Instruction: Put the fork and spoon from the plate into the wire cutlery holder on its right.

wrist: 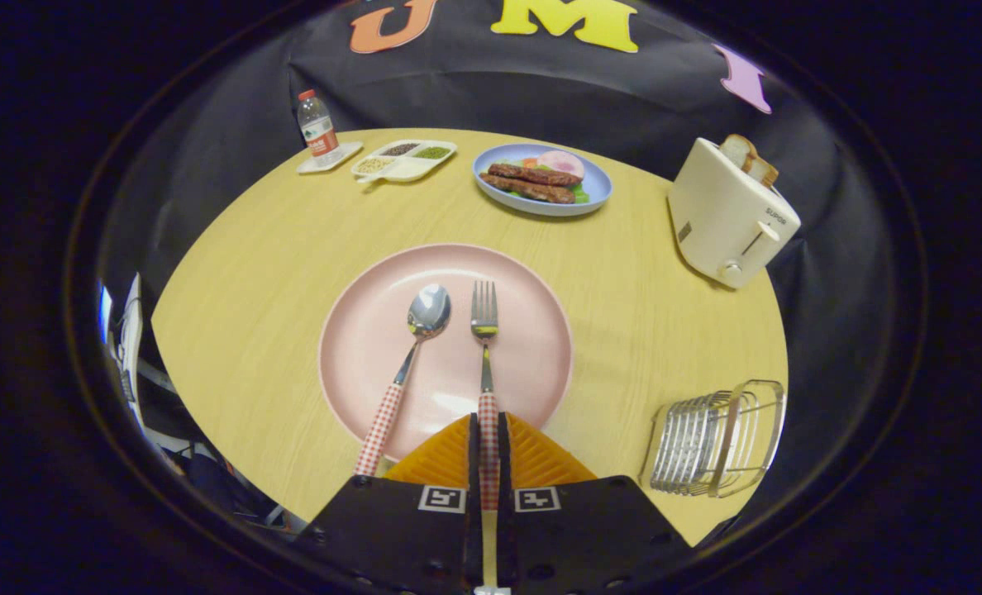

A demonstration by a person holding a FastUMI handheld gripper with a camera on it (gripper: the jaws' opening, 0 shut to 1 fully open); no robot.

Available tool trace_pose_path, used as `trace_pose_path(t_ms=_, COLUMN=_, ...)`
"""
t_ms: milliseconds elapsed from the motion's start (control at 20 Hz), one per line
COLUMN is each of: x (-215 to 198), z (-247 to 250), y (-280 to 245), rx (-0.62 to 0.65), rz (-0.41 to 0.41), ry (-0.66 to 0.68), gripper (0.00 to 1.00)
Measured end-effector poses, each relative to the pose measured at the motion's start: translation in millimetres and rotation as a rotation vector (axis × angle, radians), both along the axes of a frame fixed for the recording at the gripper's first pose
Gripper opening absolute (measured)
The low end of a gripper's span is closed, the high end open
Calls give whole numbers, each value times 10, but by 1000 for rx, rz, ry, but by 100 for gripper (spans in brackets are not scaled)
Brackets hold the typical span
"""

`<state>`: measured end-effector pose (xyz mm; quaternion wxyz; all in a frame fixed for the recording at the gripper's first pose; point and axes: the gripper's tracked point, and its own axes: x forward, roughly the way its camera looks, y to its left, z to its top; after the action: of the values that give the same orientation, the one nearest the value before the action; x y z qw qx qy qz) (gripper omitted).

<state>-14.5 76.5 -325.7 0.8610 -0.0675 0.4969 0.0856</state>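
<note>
Gripper view: gripper (pixel 488 450) closed on fork (pixel 484 347) handle, tines pointing straight ahead across plate (pixel 532 281); spoon (pixel 415 347) alongside, left of fork. Holder (pixel 718 438) right of plate, so next a lift and swing rightward, judging by layout.

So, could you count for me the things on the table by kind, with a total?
Cutlery: 2, the spoon and the fork, its handle between the shut gripper fingers
Plates: 2, pink plate, blue plate
Trays: 2
Bottle: 1
Toaster: 1
Wire cutlery holder: 1
Total: 9
</note>
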Motion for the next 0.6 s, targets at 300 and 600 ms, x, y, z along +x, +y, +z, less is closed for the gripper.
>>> trace_pose_path(t_ms=300, x=-161, z=897, y=-693, rx=32, rz=-102, ry=25, gripper=6)
trace_pose_path(t_ms=600, x=-634, z=1199, y=-1581, rx=-16, rz=-196, ry=185, gripper=7)
